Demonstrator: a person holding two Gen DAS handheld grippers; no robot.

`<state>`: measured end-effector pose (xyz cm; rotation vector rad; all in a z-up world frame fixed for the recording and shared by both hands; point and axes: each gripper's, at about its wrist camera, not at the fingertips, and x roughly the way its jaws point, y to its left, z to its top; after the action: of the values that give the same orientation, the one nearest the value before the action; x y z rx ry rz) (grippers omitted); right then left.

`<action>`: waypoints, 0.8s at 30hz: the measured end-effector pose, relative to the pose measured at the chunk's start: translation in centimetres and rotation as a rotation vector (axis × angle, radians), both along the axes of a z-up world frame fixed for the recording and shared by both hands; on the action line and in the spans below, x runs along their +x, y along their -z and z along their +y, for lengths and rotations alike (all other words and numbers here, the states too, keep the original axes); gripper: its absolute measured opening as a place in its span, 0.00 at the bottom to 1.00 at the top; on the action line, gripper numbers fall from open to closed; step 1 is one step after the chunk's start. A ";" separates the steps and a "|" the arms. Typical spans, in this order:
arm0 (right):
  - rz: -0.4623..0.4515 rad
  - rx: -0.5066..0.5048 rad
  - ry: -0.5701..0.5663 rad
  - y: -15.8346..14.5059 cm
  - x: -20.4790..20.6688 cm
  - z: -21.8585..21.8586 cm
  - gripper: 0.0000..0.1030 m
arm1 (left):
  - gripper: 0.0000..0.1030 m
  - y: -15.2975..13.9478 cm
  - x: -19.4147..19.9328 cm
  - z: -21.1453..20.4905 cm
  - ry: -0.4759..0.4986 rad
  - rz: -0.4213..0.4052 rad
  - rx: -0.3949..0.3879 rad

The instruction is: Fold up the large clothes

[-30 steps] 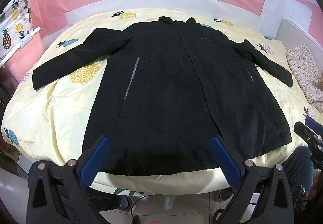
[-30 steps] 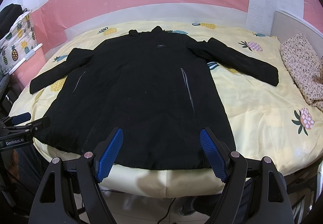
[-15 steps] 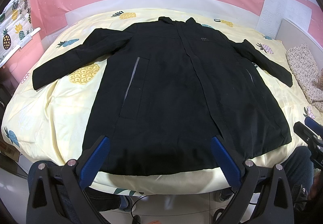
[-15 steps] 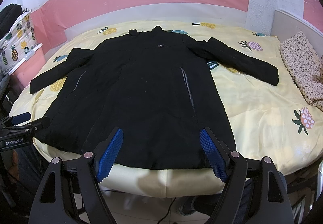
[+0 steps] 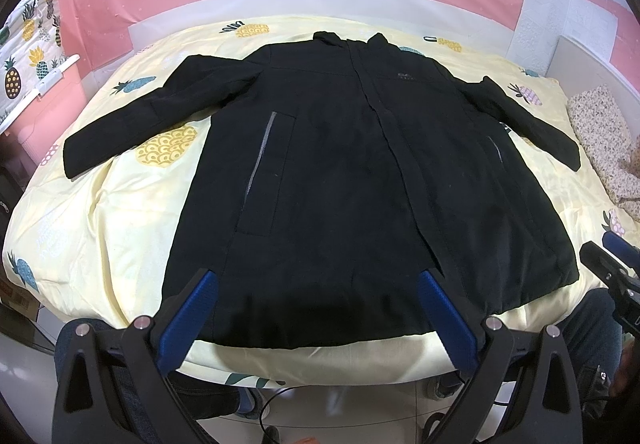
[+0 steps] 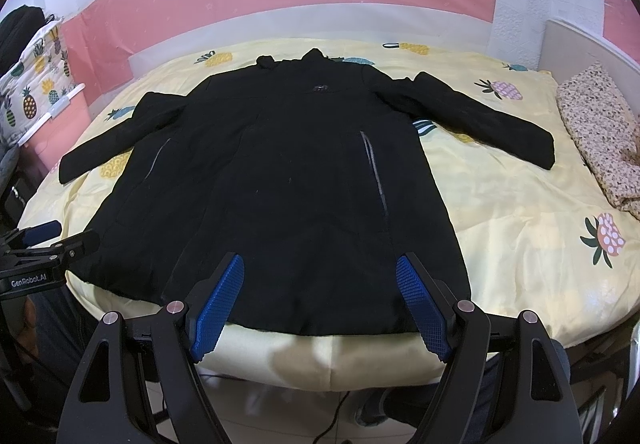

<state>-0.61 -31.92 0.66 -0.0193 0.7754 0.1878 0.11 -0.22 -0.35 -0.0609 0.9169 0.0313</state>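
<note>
A large black coat (image 5: 360, 172) lies flat and face up on the bed, collar at the far side, both sleeves spread out, hem at the near edge. It also shows in the right wrist view (image 6: 288, 180). My left gripper (image 5: 316, 284) is open and empty, held just above the hem's left half. My right gripper (image 6: 320, 272) is open and empty above the hem's right half. Each gripper shows at the edge of the other's view: the right gripper (image 5: 612, 268) and the left gripper (image 6: 44, 244).
The bed carries a yellow pineapple-print cover (image 5: 100, 212). A floral folded cloth (image 6: 600, 132) lies at the right of the bed. A pink wall stands behind. A pink cabinet (image 5: 44, 104) stands at the left. A cable lies on the floor (image 5: 272, 404).
</note>
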 end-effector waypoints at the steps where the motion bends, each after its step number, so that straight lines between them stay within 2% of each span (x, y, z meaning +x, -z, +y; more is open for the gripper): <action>1: 0.001 0.000 0.000 0.0 0.0 0.0 0.76 | 0.98 0.0 0.0 0.0 0.001 0.001 0.001; 24: 0.036 0.007 -0.037 0.8 2.7 1.2 0.76 | 0.98 1.7 1.8 0.7 -0.018 0.040 0.010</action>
<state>2.05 -30.70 -0.11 -0.0237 0.8106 0.2267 1.89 0.50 -2.07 -0.0591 0.9562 0.0541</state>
